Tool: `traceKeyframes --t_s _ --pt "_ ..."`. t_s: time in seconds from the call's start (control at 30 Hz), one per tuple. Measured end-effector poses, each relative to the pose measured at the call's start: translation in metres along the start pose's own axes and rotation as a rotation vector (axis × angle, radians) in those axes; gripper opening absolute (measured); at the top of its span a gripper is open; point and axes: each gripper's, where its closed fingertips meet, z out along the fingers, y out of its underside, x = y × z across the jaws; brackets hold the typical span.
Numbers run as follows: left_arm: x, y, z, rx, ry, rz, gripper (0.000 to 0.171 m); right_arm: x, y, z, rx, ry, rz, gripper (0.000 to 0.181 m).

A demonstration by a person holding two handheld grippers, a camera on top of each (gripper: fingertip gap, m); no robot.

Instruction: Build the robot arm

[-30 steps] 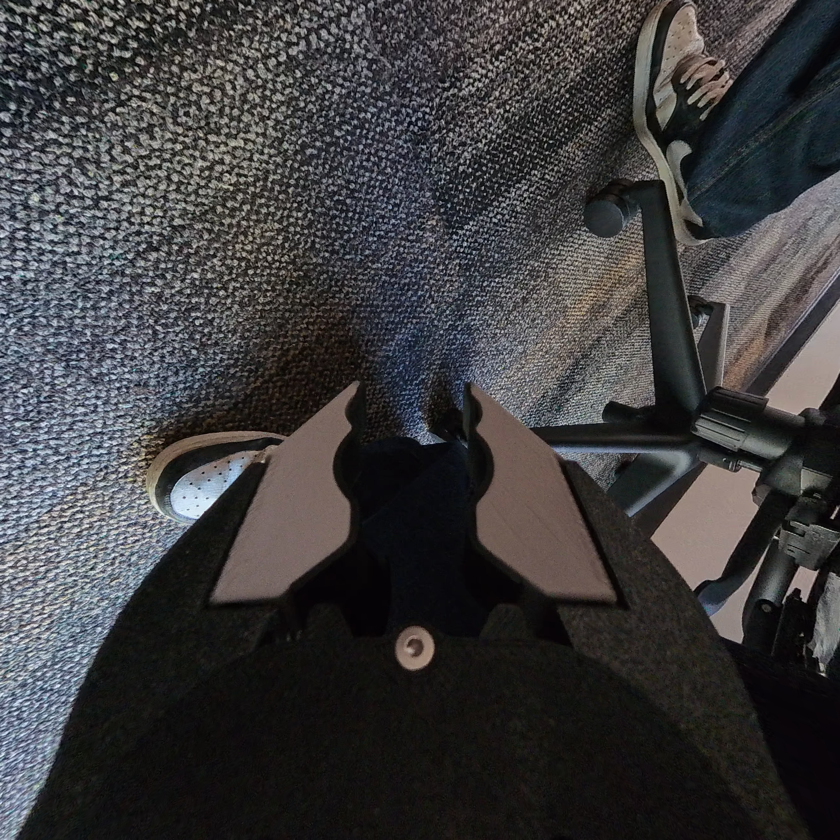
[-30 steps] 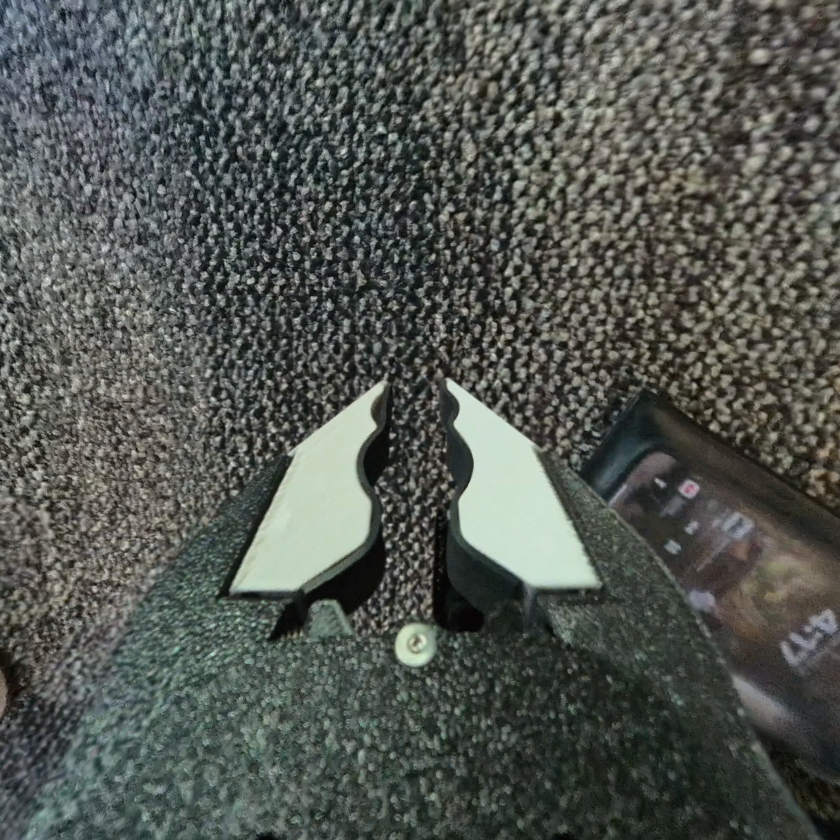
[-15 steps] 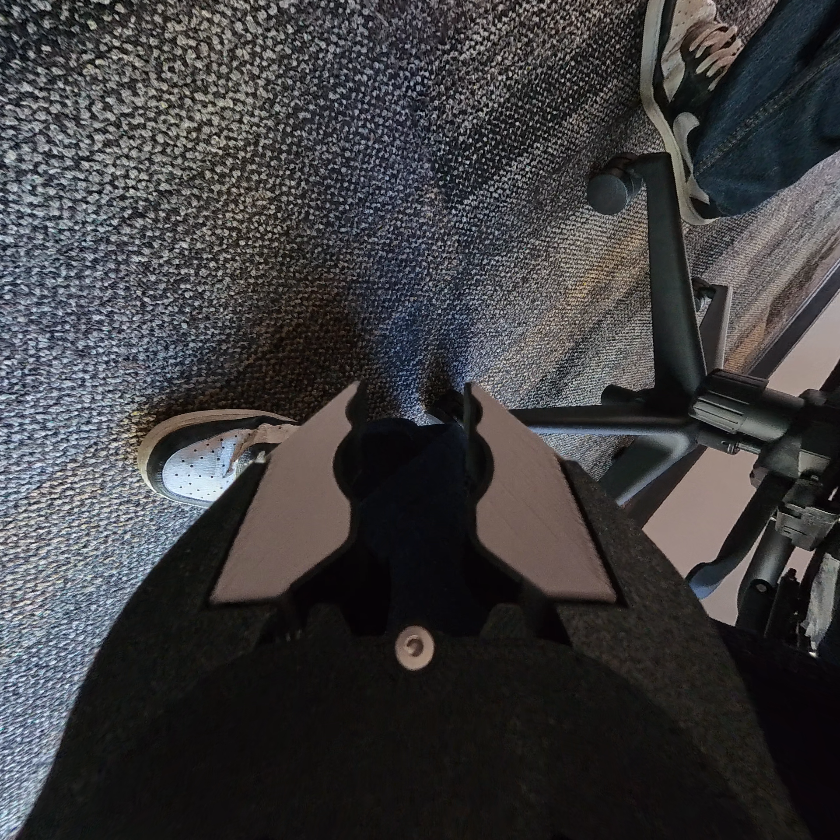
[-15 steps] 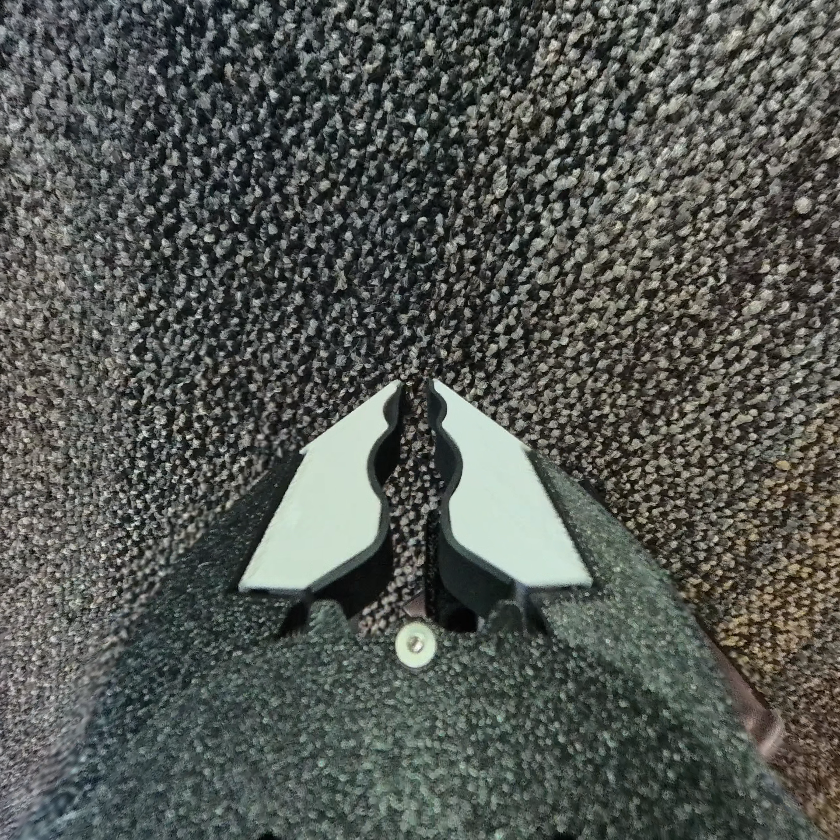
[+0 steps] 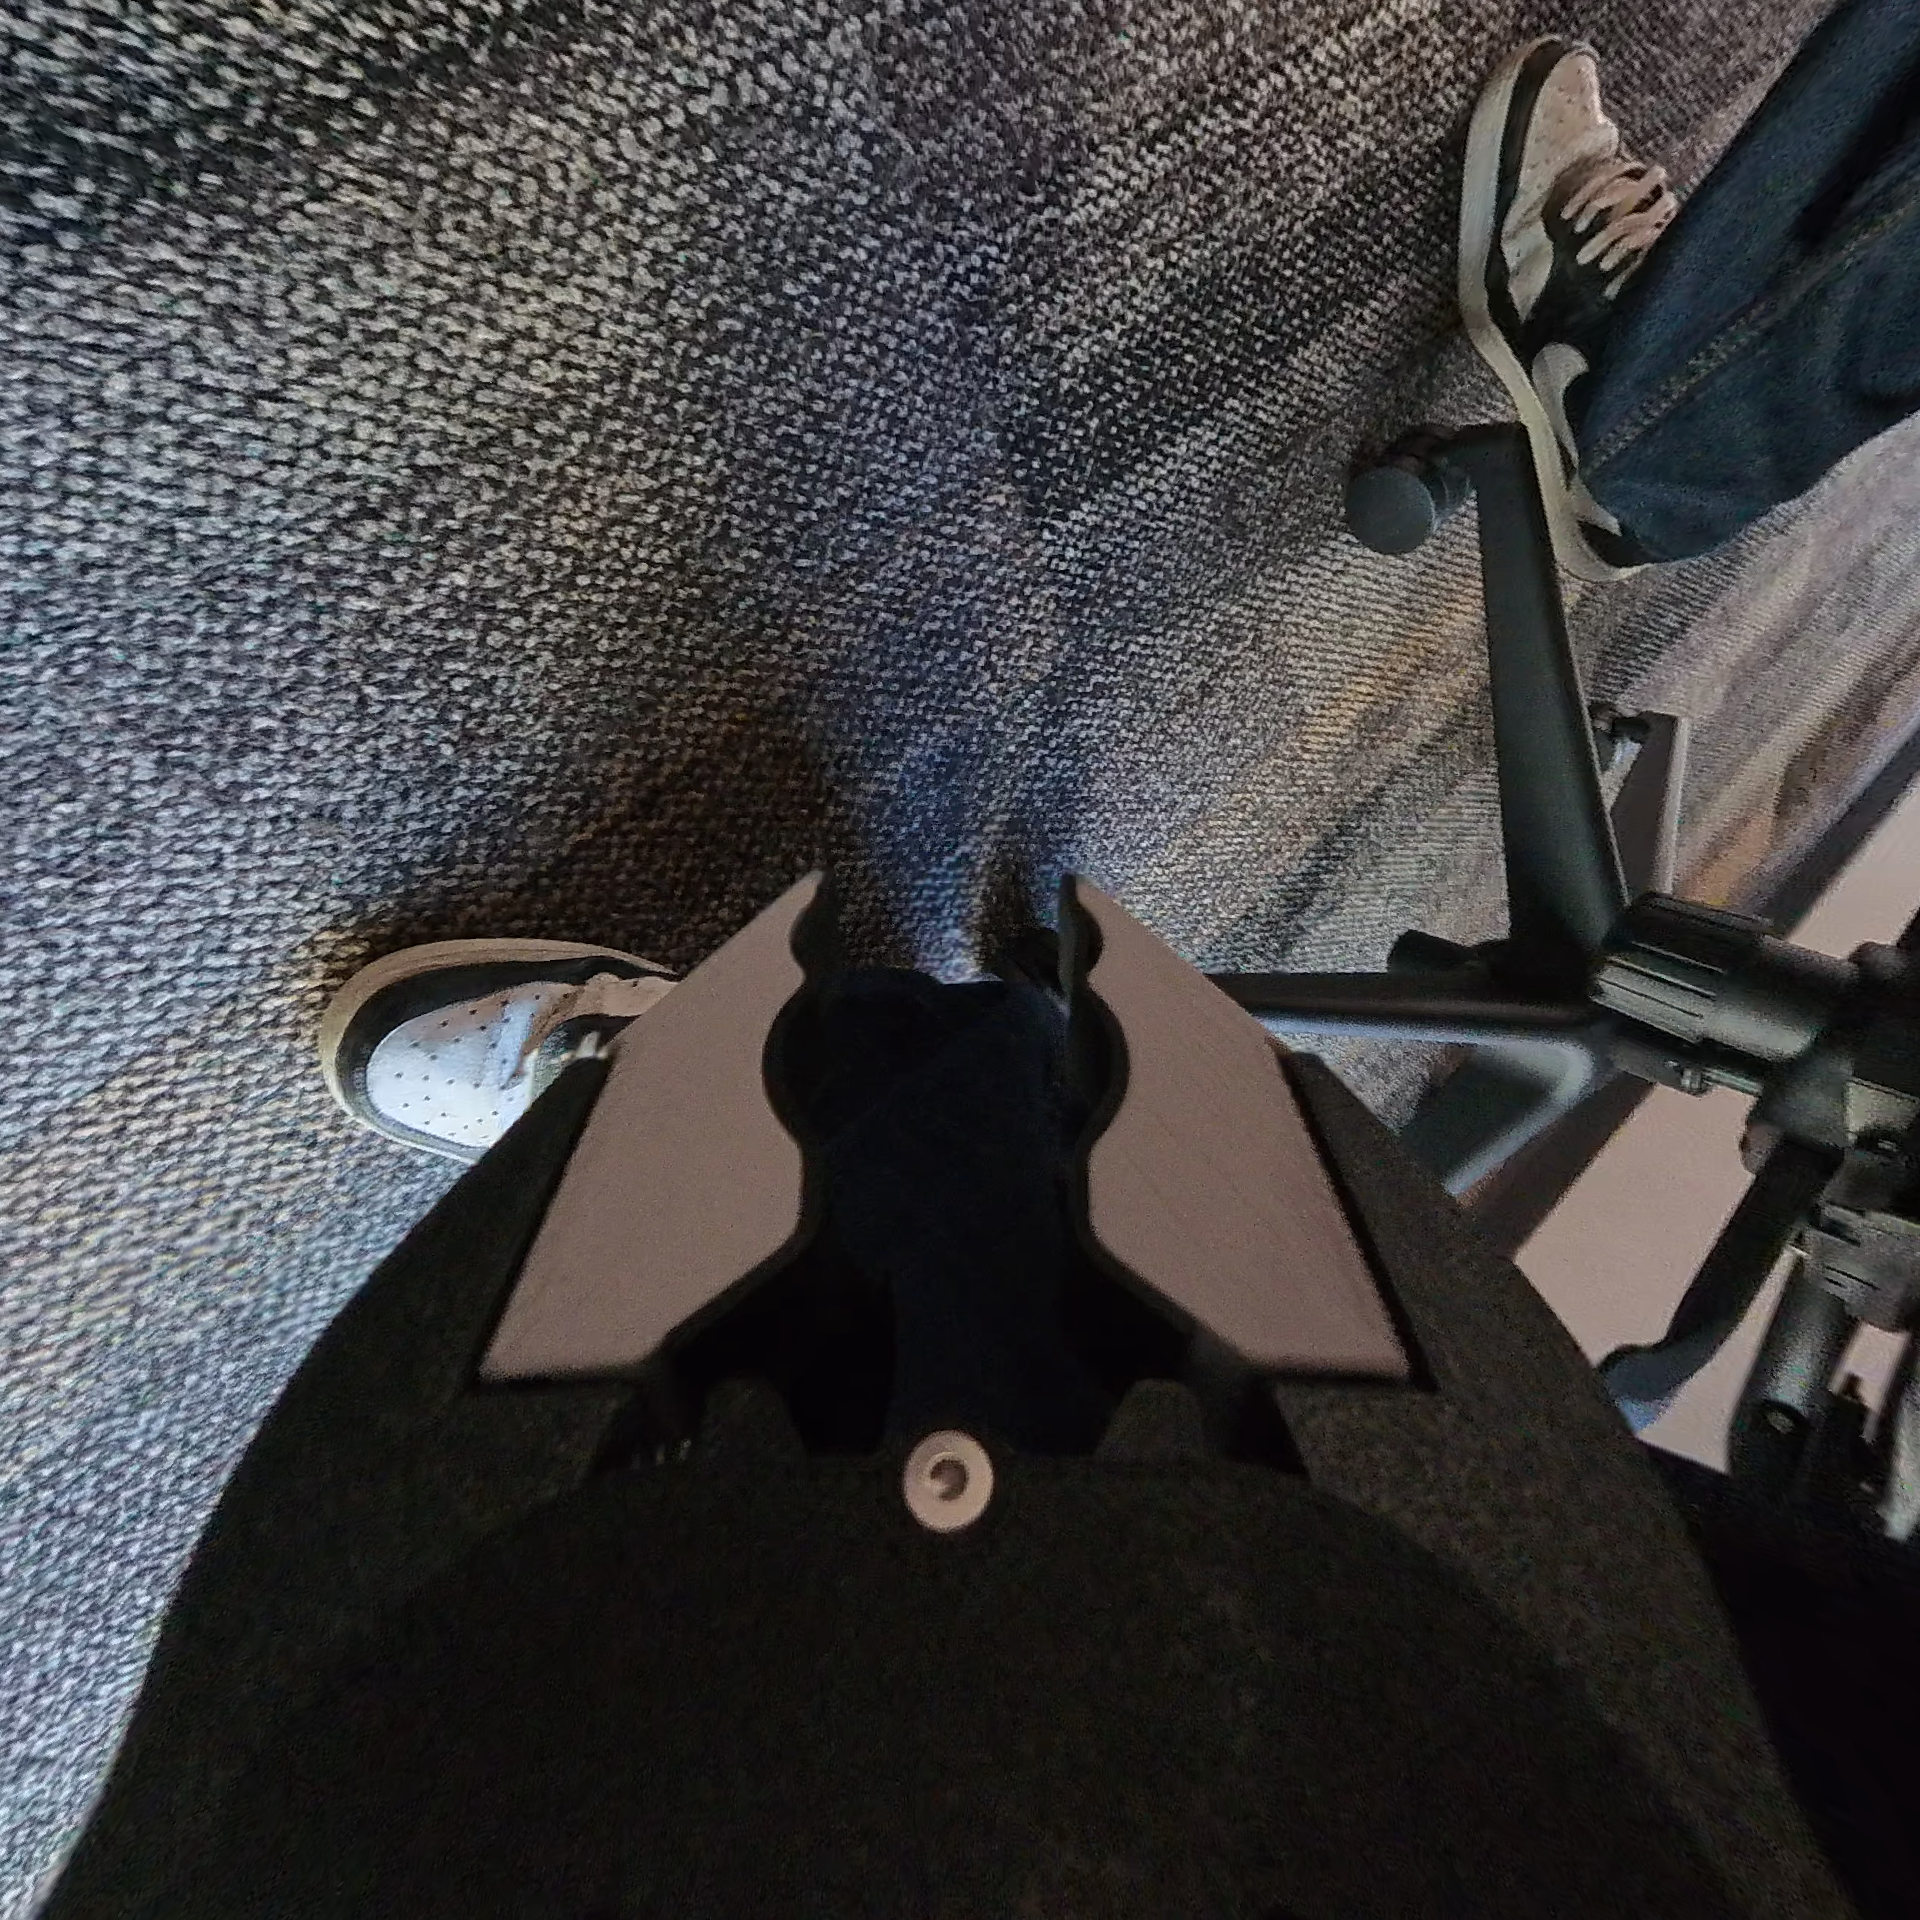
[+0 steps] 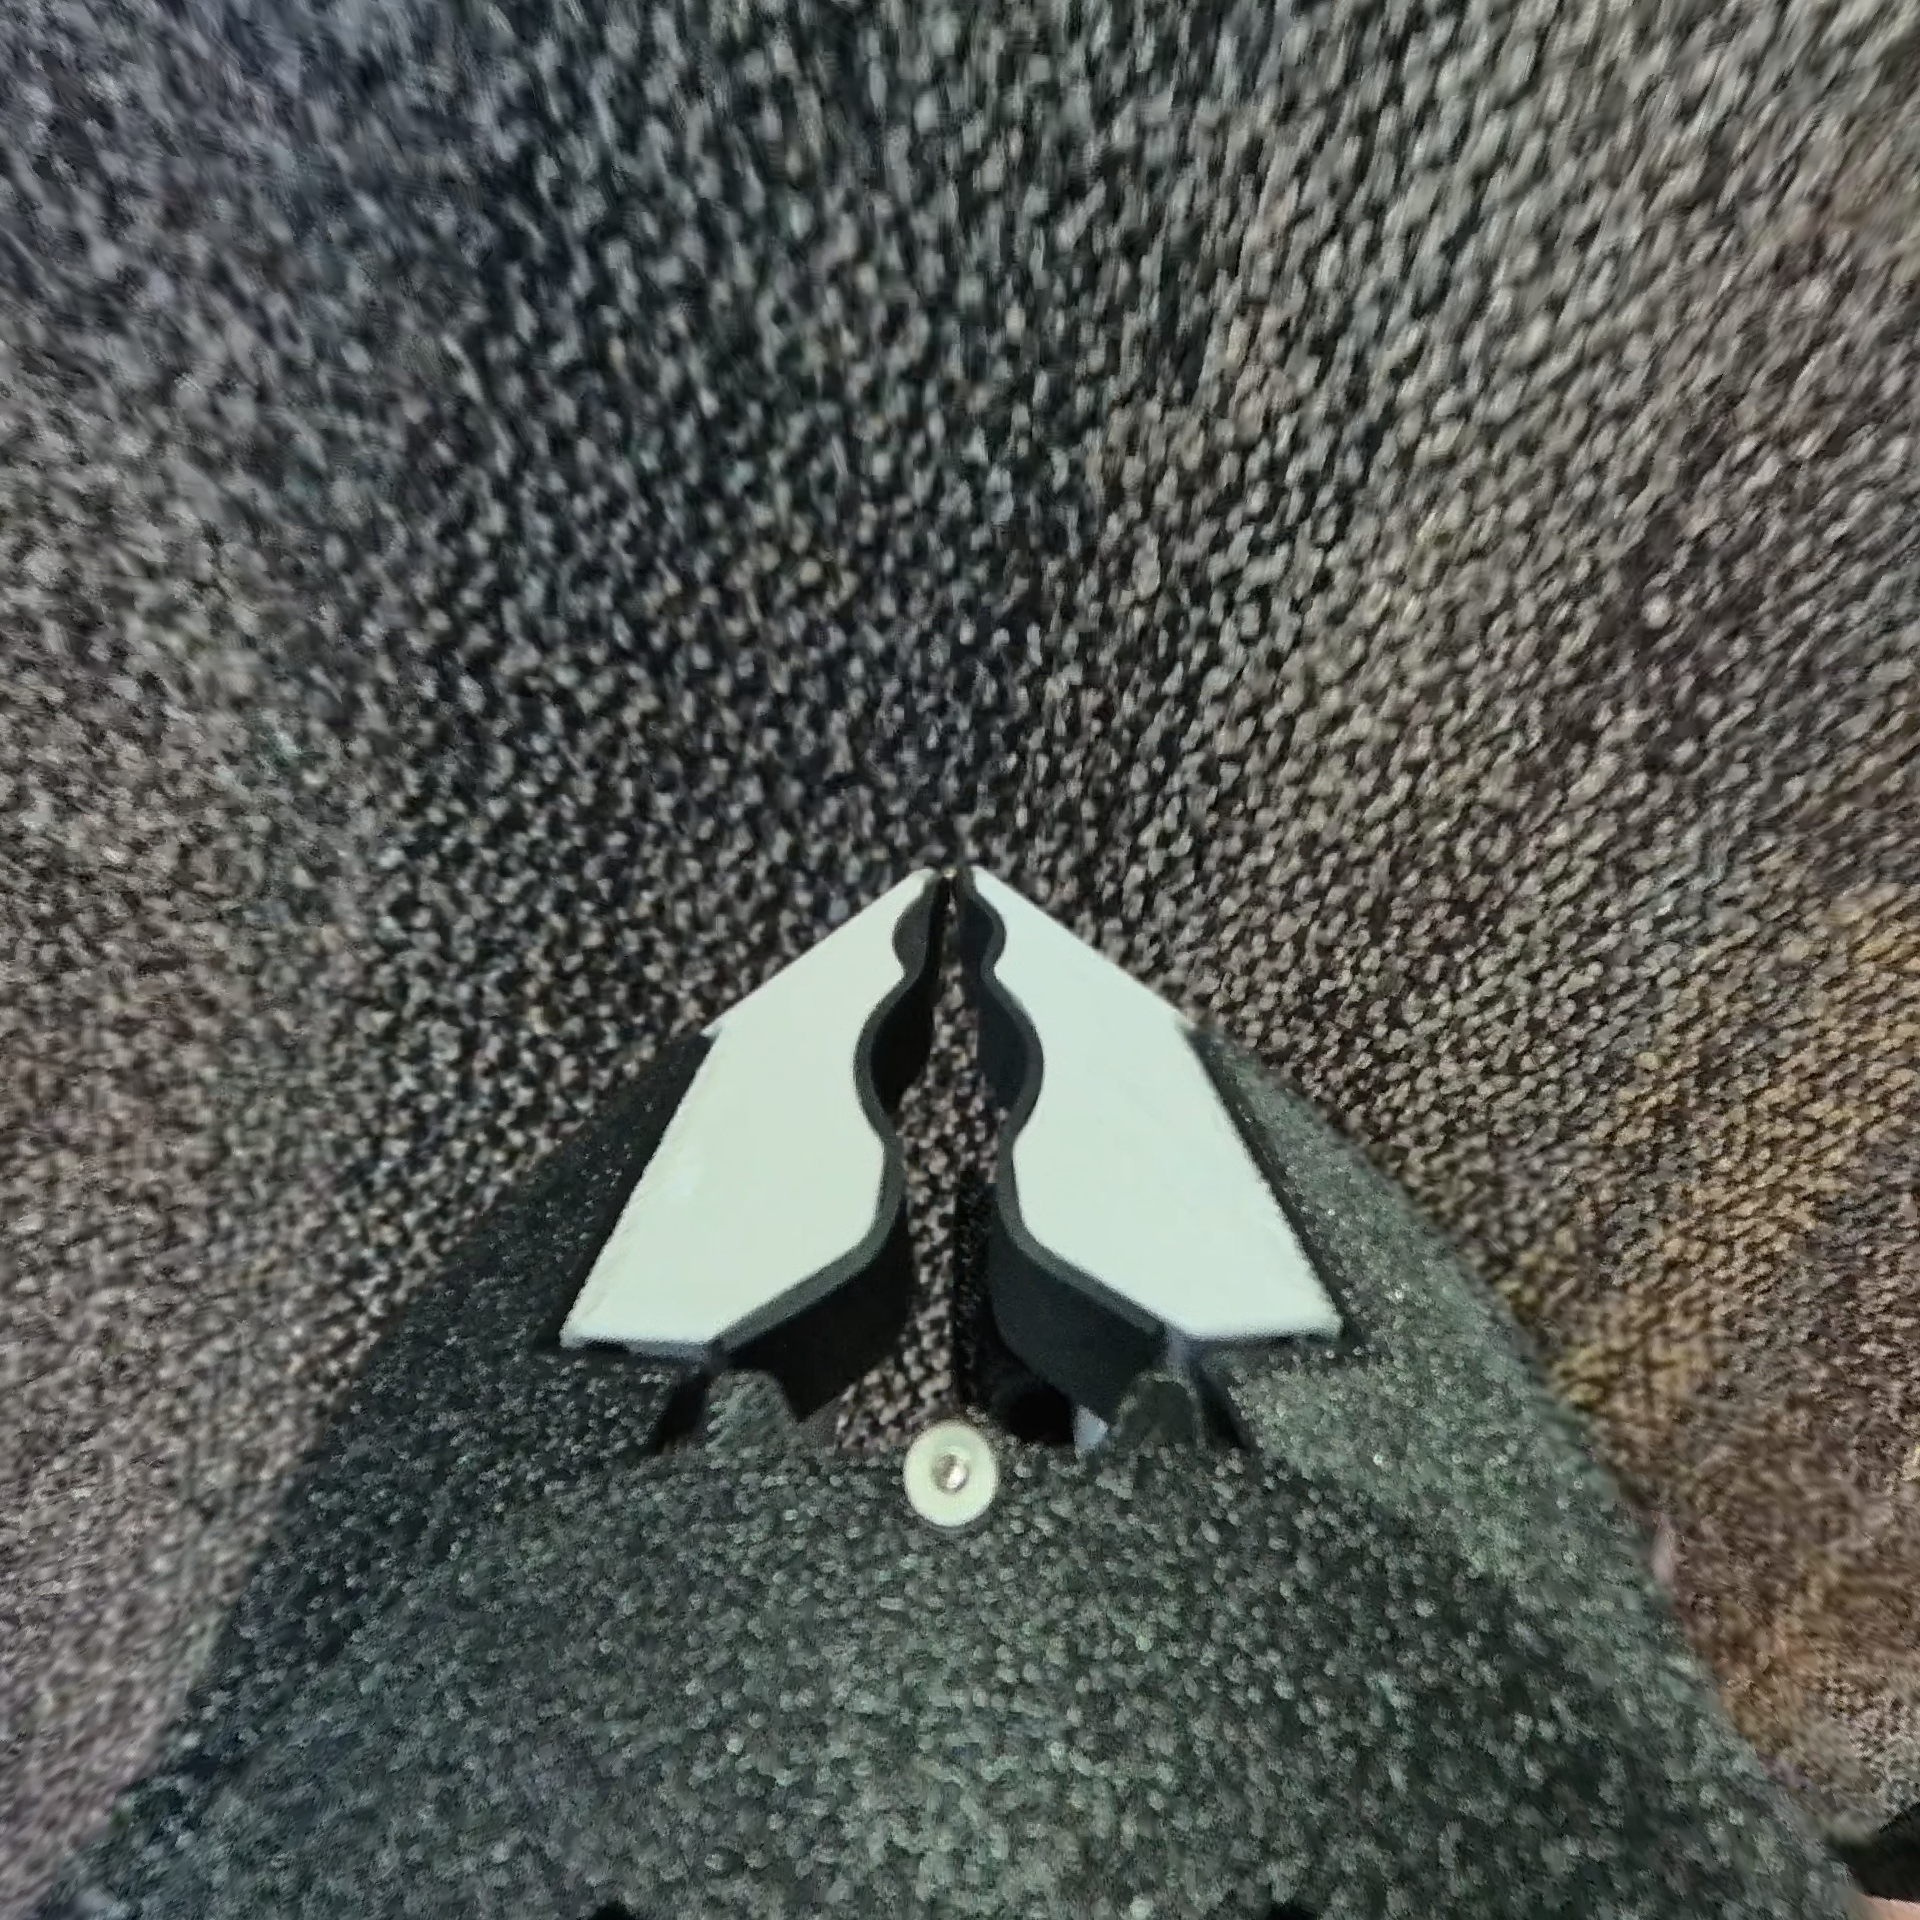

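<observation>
Where speckled grey carpet (image 5: 520, 416) spreads, chair base (image 5: 1538, 748) stands.

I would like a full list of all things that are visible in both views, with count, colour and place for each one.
carpet: one, speckled grey, fills both views.
office chair base: one, dark grey, right side of left wrist view.
shoes: two, white and black, one left of the fingers, one top right.
jeans leg: one, dark blue, top right.
left gripper: one, grey fingers, open, empty.
right gripper: one, pale grey fingers, shut, empty, above carpet.
</observation>
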Motion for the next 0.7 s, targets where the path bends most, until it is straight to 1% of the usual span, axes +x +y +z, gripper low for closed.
traceKeyframes --t_s 0.03,0.1,0.17,0.23,0.33,0.43,0.47,0.5,0.57,0.63,0.7 --pt "-0.001 0.003 -0.003 0.016 -0.018 -0.005 0.040 -0.001 -0.012 -0.005 0.021 0.002 -0.014 0.000" --pt "0.000 0.007 -0.007 0.063 -0.038 -0.031 0.039 -0.007 -0.045 -0.020 0.077 -0.013 -0.051 0.000" --pt "0.003 0.007 -0.009 0.137 -0.047 -0.067 0.038 -0.015 -0.092 -0.041 0.148 -0.032 -0.122 0.001" --pt "0.010 0.002 -0.012 0.237 -0.051 -0.103 0.038 -0.026 -0.149 -0.070 0.236 -0.044 -0.218 0.000" --pt "0.024 -0.008 -0.021 0.400 -0.079 -0.129 0.038 -0.047 -0.246 -0.121 0.386 -0.053 -0.358 0.000" --pt "0.043 -0.006 -0.039 0.498 -0.120 -0.110 0.038 -0.075 -0.337 -0.181 0.515 -0.041 -0.522 0.001" --pt "0.054 -0.005 -0.047 0.522 -0.104 -0.121 0.038 -0.084 -0.366 -0.204 0.560 -0.019 -0.583 0.001" --pt "0.066 -0.005 -0.059 0.556 -0.075 -0.139 0.039 -0.092 -0.392 -0.227 0.602 0.003 -0.639 0.001" --pt "0.092 -0.009 -0.094 0.652 -0.024 -0.154 0.038 -0.106 -0.439 -0.275 0.691 0.036 -0.708 0.001" --pt "0.116 -0.013 -0.135 0.710 0.018 -0.148 0.035 -0.117 -0.479 -0.324 0.781 0.051 -0.725 0.001" --pt "0.142 -0.021 -0.184 0.766 0.076 -0.140 0.035 -0.127 -0.512 -0.375 0.861 0.064 -0.721 0.001"
